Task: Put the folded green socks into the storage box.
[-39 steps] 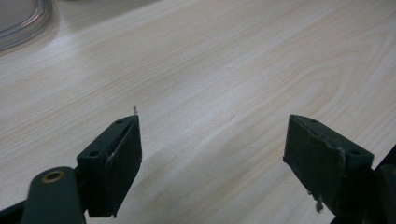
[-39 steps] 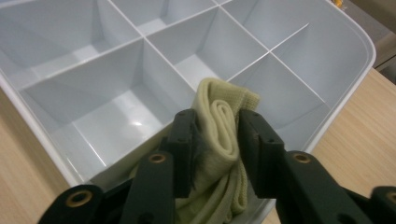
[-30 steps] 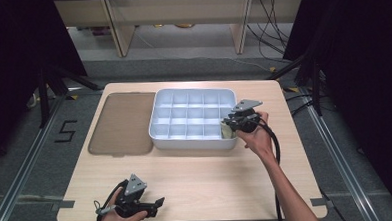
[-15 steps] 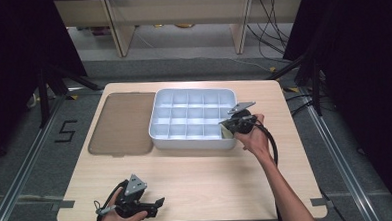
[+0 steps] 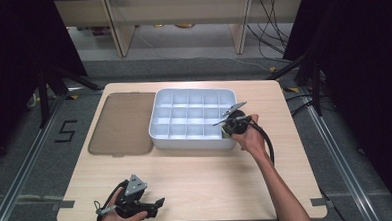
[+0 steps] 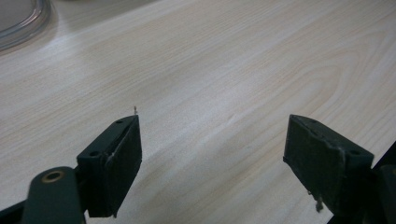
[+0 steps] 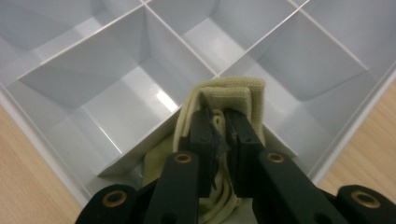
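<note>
At the near right corner of the white plastic tray with many little boxes (image 5: 192, 115), the right gripper (image 7: 218, 135) has just been closing and pinches a folded cream cloth (image 7: 233, 93) inside a corner box. Down by the table's near edge, the left gripper (image 6: 212, 161) rests wide open over bare pale wood (image 6: 224, 60).

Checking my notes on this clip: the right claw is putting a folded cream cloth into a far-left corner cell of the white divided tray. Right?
Not quite: the right claw puts the folded cream cloth into the near-right corner cell of the white divided tray, as the high view shows.
</note>
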Demonstrator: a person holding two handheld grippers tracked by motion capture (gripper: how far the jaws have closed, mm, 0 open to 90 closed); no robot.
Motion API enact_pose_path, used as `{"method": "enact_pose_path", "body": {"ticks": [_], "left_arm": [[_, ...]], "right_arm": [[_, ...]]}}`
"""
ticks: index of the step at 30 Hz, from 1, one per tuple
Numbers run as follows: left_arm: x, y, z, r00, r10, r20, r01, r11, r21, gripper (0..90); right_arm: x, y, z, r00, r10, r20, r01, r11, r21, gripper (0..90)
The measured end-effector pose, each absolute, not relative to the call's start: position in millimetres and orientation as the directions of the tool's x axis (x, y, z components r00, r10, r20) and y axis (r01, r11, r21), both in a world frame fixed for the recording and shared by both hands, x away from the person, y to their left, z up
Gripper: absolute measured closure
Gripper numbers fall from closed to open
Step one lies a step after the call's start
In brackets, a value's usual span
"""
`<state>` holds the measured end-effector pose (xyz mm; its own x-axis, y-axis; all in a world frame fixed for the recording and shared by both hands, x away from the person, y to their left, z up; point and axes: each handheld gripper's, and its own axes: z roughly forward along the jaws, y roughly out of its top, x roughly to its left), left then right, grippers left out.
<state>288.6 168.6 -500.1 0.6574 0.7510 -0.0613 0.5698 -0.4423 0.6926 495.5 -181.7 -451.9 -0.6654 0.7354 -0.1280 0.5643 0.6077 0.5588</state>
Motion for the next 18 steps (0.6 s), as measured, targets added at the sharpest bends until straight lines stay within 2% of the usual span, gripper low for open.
{"method": "enact_pose_path", "body": {"ticks": [6, 7, 10, 14, 15, 18], "left_arm": [[288, 169, -499, 0.656, 0.752, -0.061, 0.572, -0.442, 0.691, 18.8], [287, 165, -502, 0.631, 0.769, -0.101, 0.581, -0.382, 0.719, 18.7], [288, 164, -502, 0.621, 0.778, -0.1, 0.586, -0.375, 0.718, 18.8], [287, 165, -501, 0.628, 0.771, -0.101, 0.582, -0.38, 0.718, 18.7], [289, 169, -500, 0.653, 0.754, -0.067, 0.575, -0.436, 0.693, 18.8], [289, 169, -500, 0.655, 0.753, -0.063, 0.574, -0.442, 0.689, 18.8]], "right_arm": [[500, -178, -459, -0.667, 0.738, -0.1, 0.601, 0.612, 0.514, 82.7], [500, -179, -458, -0.67, 0.736, -0.101, 0.603, 0.618, 0.505, 82.7], [501, -179, -458, -0.674, 0.732, -0.101, 0.601, 0.622, 0.502, 82.6], [500, -183, -452, -0.666, 0.744, -0.063, 0.609, 0.59, 0.531, 81.5], [496, -187, -446, -0.645, 0.764, -0.029, 0.632, 0.555, 0.541, 80.5], [495, -193, -441, -0.662, 0.75, -0.018, 0.604, 0.547, 0.58, 79.5]]}}
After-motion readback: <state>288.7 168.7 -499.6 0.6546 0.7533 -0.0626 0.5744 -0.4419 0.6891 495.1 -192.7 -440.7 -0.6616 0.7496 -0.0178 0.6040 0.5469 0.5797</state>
